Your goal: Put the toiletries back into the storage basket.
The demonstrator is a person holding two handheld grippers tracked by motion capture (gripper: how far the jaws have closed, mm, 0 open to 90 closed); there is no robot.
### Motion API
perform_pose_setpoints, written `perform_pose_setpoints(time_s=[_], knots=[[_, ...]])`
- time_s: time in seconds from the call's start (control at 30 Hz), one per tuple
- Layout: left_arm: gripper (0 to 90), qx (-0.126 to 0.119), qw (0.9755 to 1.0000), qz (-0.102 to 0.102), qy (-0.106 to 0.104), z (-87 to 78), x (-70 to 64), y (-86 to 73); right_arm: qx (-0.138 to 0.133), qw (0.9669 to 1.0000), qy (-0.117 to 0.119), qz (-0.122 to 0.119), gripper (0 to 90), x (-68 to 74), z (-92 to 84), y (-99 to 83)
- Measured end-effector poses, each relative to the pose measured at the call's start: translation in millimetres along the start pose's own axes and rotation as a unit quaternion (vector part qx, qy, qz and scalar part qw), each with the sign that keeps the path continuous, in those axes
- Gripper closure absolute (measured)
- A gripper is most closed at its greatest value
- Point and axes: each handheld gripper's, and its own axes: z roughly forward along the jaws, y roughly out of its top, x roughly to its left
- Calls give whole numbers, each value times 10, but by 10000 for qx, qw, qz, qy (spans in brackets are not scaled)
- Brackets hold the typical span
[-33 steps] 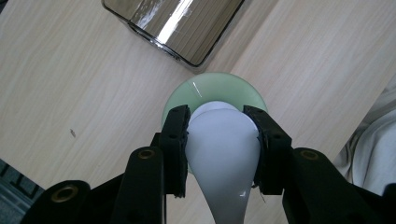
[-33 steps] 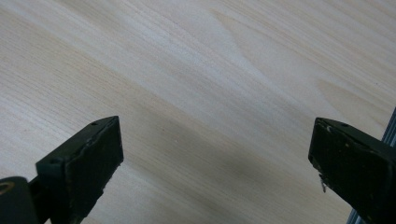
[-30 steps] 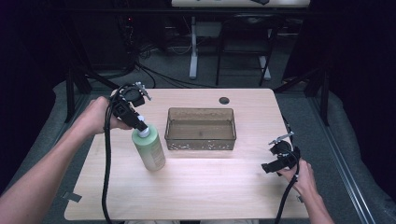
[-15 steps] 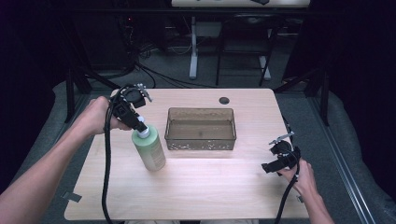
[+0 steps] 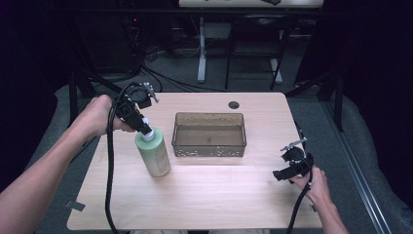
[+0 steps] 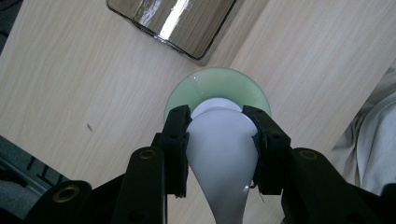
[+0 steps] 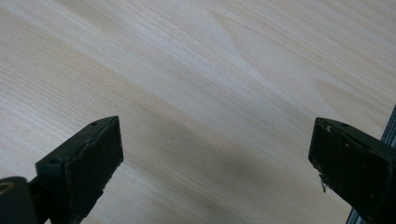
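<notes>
green bottle (image 5: 153, 155) | white cap clamped in left tool (image 5: 144, 130) | upright on table (image 5: 219, 195)

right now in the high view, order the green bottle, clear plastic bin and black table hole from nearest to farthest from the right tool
From the right tool, at the table's right edge:
1. Clear rectangular plastic bin, at the table's middle, up and left of it.
2. Small round black table hole, near the far edge.
3. Pale green bottle with white cap, far left, held by the left tool.

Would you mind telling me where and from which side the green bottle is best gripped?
By its white cap, from above: the green bottle stands upright with a wide body and narrower top. The left gripper is already shut on that cap, one jaw on each side.
</notes>
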Motion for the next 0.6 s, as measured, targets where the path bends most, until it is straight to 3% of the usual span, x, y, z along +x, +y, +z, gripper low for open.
perform_pose_setpoints(time_s=[0.6], knots=[[628,-15,9998,85,167,-455,63,181,-46,10000,21,-42,0,7,-14,1]])
